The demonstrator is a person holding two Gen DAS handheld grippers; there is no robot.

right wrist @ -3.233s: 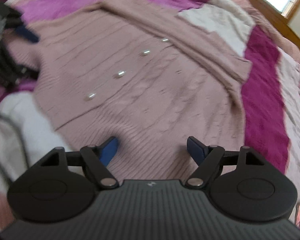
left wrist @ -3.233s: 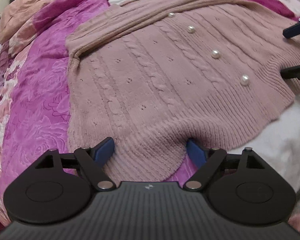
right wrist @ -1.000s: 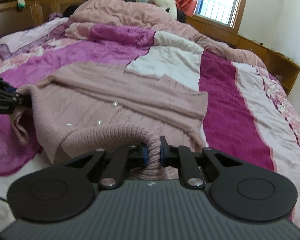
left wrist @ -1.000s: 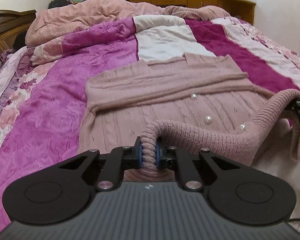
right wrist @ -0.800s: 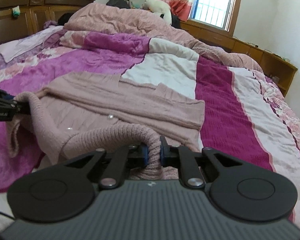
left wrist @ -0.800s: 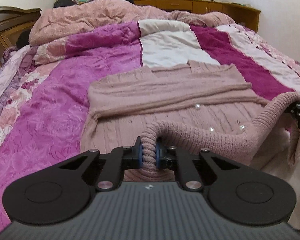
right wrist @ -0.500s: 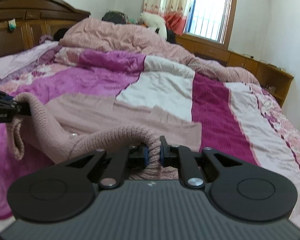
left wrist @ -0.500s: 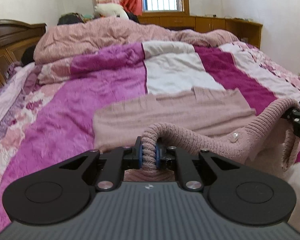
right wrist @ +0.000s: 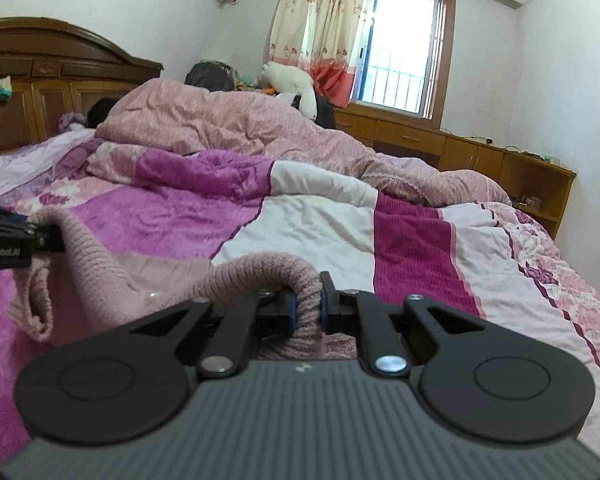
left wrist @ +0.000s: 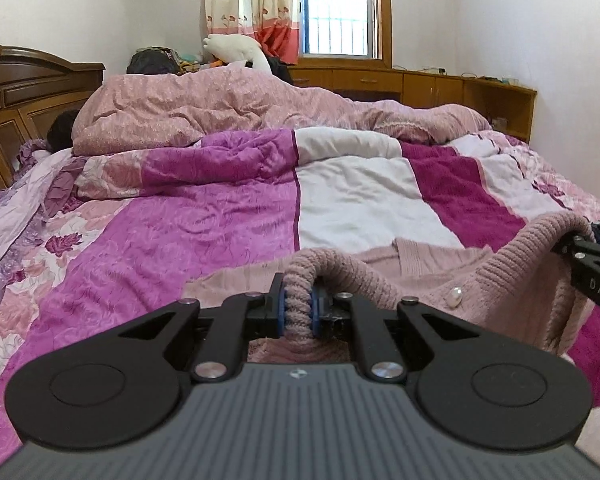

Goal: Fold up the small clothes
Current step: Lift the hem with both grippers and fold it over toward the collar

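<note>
We had the left gripper (left wrist: 299,312) with jaws clamped on the ribbed hem of the pink cardigan (left wrist: 440,280), hem lifted above the bed quilt (left wrist: 188,232); a pearl button (left wrist: 456,295) showed on the draped part; right gripper (right wrist: 307,311) jaws pinched the same hem further right, knit sagging between them
</note>
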